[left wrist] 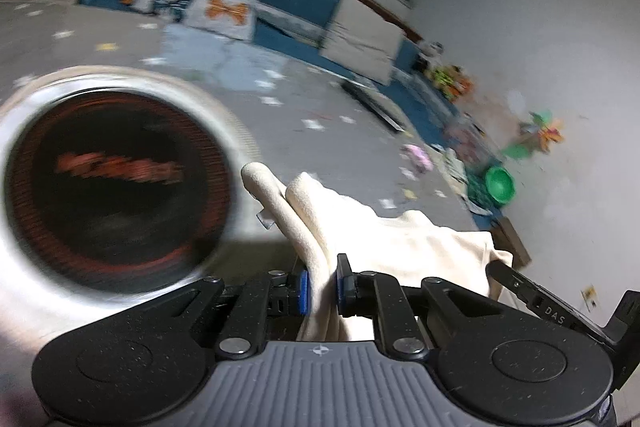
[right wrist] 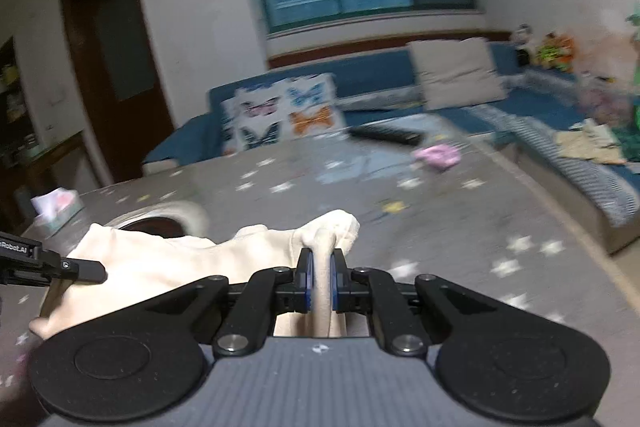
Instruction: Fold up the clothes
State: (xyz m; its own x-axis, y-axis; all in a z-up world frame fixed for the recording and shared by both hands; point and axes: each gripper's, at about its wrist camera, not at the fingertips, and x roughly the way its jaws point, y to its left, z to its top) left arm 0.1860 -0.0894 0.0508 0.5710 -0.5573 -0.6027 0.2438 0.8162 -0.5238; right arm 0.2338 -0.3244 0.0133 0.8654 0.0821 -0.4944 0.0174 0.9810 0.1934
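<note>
A cream garment [left wrist: 404,247] hangs stretched between my two grippers above a grey star-patterned surface [left wrist: 320,99]. My left gripper [left wrist: 322,287] is shut on a bunched fold of it. My right gripper [right wrist: 321,283] is shut on another bunched fold of the garment [right wrist: 168,267]. The left gripper's tip shows in the right wrist view [right wrist: 80,269] at the far left, and the right gripper's tip shows in the left wrist view [left wrist: 520,285] at the right. Both views are motion-blurred.
A round steel basin [left wrist: 116,183] with a dark inside stands close on the left. A butterfly cushion [right wrist: 280,111], a beige cushion [right wrist: 456,71] and a blue sofa [right wrist: 380,71] lie behind. A pink cloth [right wrist: 436,155], a remote [right wrist: 384,135] and a tissue box [right wrist: 56,211] rest on the surface.
</note>
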